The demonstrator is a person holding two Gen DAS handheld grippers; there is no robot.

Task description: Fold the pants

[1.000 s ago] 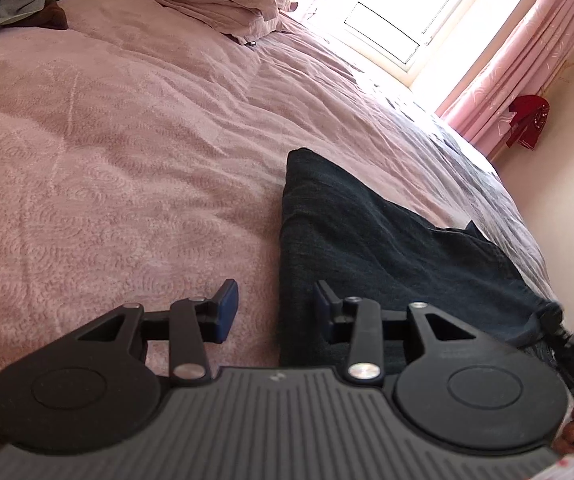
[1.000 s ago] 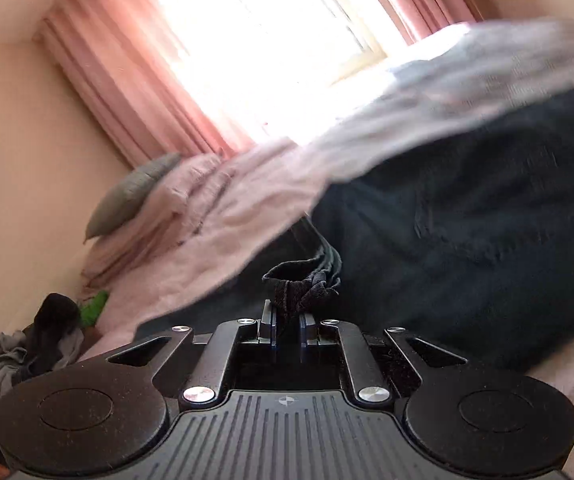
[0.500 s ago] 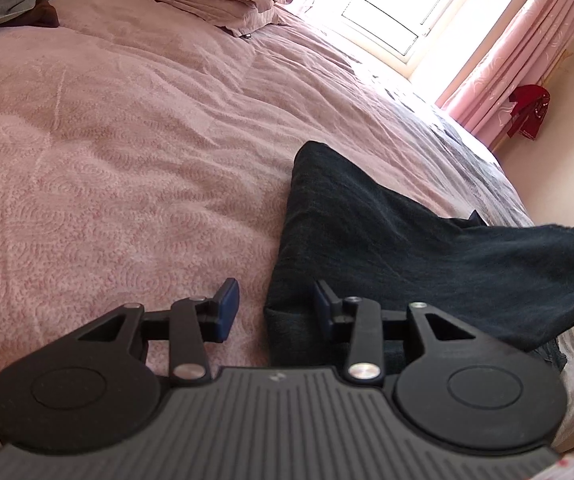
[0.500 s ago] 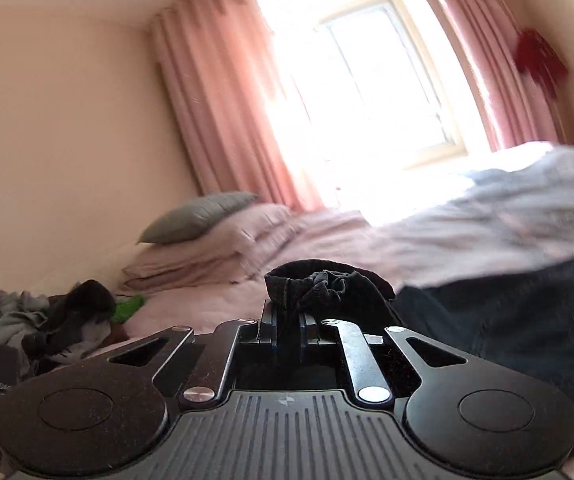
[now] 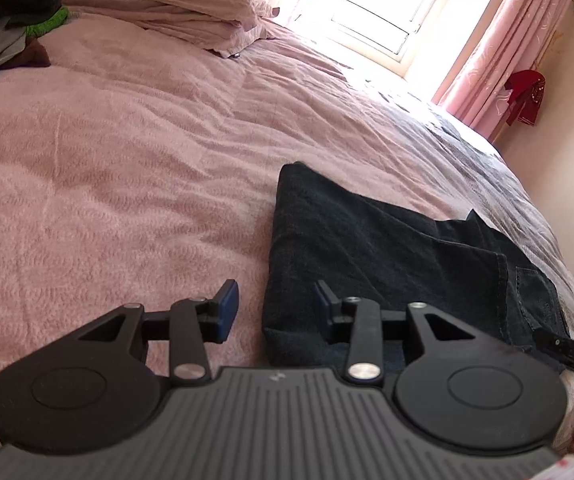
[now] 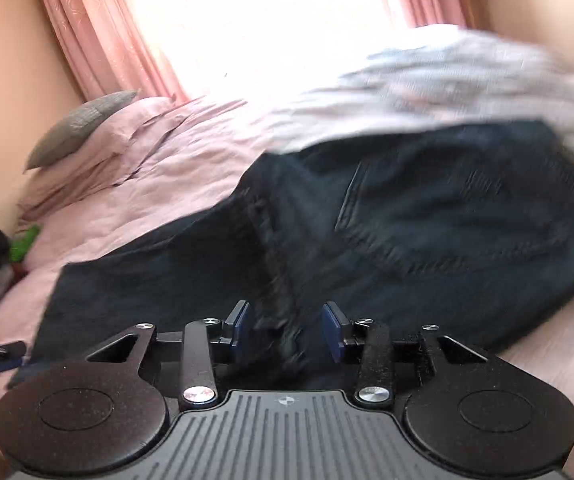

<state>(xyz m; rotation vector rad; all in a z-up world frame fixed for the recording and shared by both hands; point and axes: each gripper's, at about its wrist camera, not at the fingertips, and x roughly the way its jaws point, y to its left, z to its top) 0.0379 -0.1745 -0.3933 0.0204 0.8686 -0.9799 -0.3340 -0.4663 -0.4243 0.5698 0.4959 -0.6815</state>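
Released a moment ago, the bunched denim hem now sits loose between the right gripper's [image 6: 287, 328] opening jaws, pads clear of it. Left gripper [image 5: 273, 312] hovers partly open, holding nothing, straddling the near left edge of the pants [image 5: 387, 248]. They lie folded, dark denim, long axis running rightward across the pink bedspread [image 5: 127, 160].
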